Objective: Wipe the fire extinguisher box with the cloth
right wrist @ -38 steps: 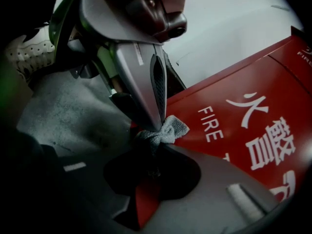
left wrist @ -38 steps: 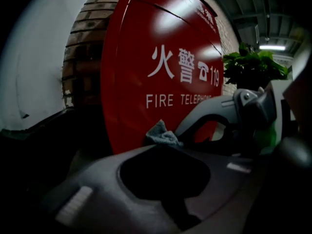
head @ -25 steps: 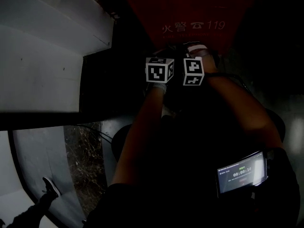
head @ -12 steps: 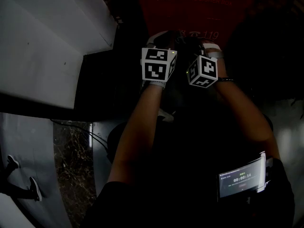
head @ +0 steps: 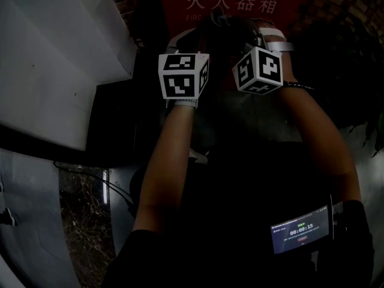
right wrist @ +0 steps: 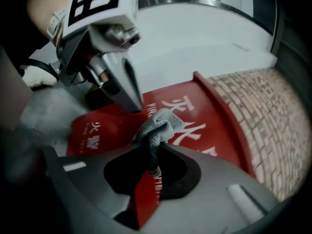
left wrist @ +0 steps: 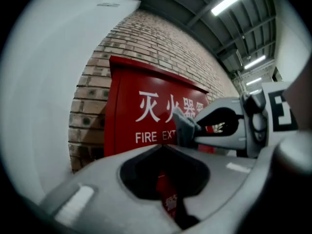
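Observation:
The red fire extinguisher box (head: 234, 2) with white lettering stands against a brick wall, just ahead of both grippers. A grey cloth (right wrist: 158, 126) is bunched up and pinched in my right gripper (right wrist: 155, 147), close to the box's front (right wrist: 195, 111) by the white characters. In the left gripper view the cloth (left wrist: 183, 126) shows at the right gripper's tip. My left gripper (left wrist: 163, 147) is shut with nothing in it, level with the right one and just to its left. Its marker cube (head: 183, 75) and the right cube (head: 259, 71) sit side by side in the dim head view.
A white wall panel (head: 54, 59) rises at the left of the box. A brick wall (left wrist: 161, 38) runs behind and beside the box. A small lit screen (head: 300, 230) is strapped to the person's right forearm. A cable (head: 114, 191) lies on the dark floor.
Both grippers have risen along the box front, from the lower line of print to the large white characters at its top. The cloth stays held in the right gripper.

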`<state>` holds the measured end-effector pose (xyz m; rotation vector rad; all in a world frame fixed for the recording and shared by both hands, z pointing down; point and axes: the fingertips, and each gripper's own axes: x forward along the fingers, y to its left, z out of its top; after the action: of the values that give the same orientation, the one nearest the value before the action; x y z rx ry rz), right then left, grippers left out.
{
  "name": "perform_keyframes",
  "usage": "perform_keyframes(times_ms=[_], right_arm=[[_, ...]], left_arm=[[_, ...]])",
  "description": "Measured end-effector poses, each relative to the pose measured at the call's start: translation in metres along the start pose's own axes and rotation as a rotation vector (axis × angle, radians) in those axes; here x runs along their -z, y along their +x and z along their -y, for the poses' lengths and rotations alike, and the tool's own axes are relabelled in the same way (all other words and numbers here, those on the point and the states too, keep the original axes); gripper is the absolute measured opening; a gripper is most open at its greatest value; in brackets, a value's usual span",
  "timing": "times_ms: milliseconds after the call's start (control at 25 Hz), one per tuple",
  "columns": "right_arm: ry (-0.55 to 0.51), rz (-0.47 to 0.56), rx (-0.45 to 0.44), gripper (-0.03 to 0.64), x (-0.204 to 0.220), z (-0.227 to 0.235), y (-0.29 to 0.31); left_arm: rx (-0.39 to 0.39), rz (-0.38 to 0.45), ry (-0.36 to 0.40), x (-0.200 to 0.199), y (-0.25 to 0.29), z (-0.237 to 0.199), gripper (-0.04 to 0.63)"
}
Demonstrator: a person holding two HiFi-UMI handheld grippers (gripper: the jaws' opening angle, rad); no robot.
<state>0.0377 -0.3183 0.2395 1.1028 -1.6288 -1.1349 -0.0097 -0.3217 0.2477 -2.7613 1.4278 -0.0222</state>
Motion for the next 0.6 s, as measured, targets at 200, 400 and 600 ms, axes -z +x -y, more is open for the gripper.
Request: perform_keyframes(times_ms=[200, 400, 600], right_arm=[[-0.083, 0.012, 0.069, 0.055, -0.018, 0.058, -0.008], [-0.118, -0.001, 0.123, 0.055, -0.025, 0.100, -0.013], [-0.133, -0.025, 0.133, 0.055, -0.023, 0.123, -0.014]], left_arm=[[-0.031, 0.021, 0.016, -0.026, -0.002, -0.008, 0.003], [-0.054, 0.075, 0.019, -0.072, -0.011, -0.017, 0.002], [-0.032, 0.062, 0.042, -0.106, -0.013, -0.011, 0.003]])
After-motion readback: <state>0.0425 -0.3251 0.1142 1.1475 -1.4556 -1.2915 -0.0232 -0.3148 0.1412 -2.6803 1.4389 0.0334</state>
